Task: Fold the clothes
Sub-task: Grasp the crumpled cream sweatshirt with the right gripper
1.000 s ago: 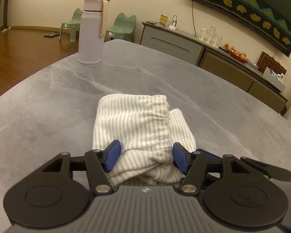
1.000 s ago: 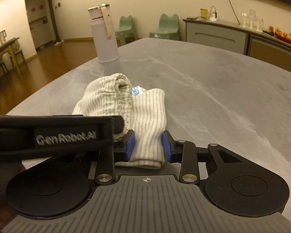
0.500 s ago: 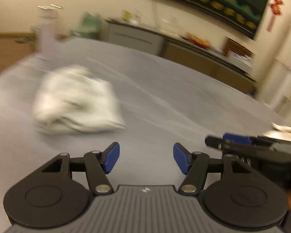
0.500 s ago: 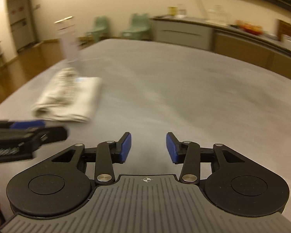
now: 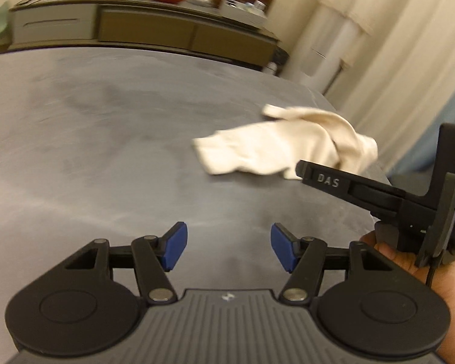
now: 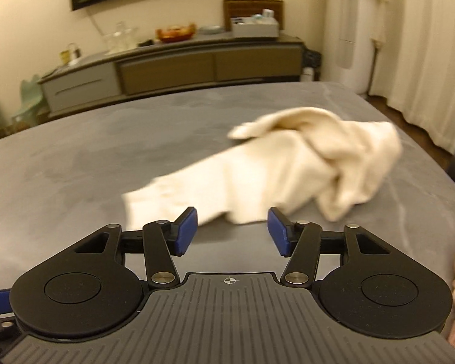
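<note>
Reading the left wrist view first: left gripper has its blue pads spread with nothing between them, only bare grey table under the gap. Cream garment lies crumpled on the table, up and to the right of the jaws, well apart from them, near the table's far right edge. No neat edges, one flap sticking up, so I'd call this piece unfolded and not yet touched. Right gripper shows side-on at the right edge of this view, its black finger reaching across the garment's near right end; contact can't be judged from this angle. Part of the person's hand is visible under it.

Right wrist view: right gripper is also spread; its jaws have just been opening and nothing sits between the pads. Cream garment is directly ahead, its near hem just beyond the pad tips, the bunched bulk off to the right. Not gripped, no pad pressing on it. Frame is motion-blurred, so fabric detail is soft.

Progress estimate: for this garment everything is left, meaning grab, spread flat, then fold. Right side is closer to a pick than left.
</note>
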Demonstrator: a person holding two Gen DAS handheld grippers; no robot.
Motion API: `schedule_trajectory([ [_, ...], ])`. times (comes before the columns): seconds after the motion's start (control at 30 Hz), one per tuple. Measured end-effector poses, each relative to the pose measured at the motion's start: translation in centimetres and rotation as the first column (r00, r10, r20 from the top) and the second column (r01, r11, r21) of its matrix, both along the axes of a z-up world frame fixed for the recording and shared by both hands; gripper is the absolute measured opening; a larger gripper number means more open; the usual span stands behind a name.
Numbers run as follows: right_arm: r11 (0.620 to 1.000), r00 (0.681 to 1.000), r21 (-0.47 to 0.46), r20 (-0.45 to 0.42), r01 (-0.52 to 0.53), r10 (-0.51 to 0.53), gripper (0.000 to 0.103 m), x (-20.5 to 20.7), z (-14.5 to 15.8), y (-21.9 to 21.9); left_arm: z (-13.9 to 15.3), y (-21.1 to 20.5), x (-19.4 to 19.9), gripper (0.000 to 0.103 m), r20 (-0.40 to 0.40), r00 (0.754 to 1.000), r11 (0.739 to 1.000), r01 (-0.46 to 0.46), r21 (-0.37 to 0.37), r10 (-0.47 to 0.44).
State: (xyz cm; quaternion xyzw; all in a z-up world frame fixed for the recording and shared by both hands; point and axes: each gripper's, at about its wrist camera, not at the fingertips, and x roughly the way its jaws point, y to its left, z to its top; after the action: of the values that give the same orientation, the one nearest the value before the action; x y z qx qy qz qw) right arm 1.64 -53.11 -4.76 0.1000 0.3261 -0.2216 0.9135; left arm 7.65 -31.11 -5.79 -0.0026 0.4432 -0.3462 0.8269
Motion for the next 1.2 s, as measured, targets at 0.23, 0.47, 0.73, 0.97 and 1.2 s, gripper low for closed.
schedule_trajectory([
  [0.23,0.996,0.998,-0.067,0.016,0.054,-0.053,0.074,0.9,-0.1,-3.3,-1.8,-4.5,-0.3,0.062,-0.006,1.000,0.999,0.027,0.028,-0.027],
  [0.47,0.996,0.999,-0.082,-0.021,0.022,-0.024,0.060,4.4,-2.1,-5.5,-2.7,-5.4,0.9,0.062,-0.007,1.000,0.999,0.031,0.040,-0.031],
  [0.73,0.997,0.997,-0.068,-0.073,-0.027,0.022,0.021,5.5,-3.8,-4.9,-3.1,-5.0,1.6,0.062,-0.030,1.000,0.999,0.009,0.036,-0.008],
  [0.97,0.995,0.995,-0.059,-0.071,-0.075,0.070,0.008,5.2,-3.6,-3.6,-2.5,-4.4,0.7,0.060,-0.015,1.000,0.999,0.004,0.037,-0.004],
  [1.2,0.962,0.962,-0.038,-0.008,-0.272,0.272,0.007,5.7,-2.0,2.6,-2.5,2.6,0.7,0.060,-0.027,0.995,0.995,-0.098,0.010,0.098],
])
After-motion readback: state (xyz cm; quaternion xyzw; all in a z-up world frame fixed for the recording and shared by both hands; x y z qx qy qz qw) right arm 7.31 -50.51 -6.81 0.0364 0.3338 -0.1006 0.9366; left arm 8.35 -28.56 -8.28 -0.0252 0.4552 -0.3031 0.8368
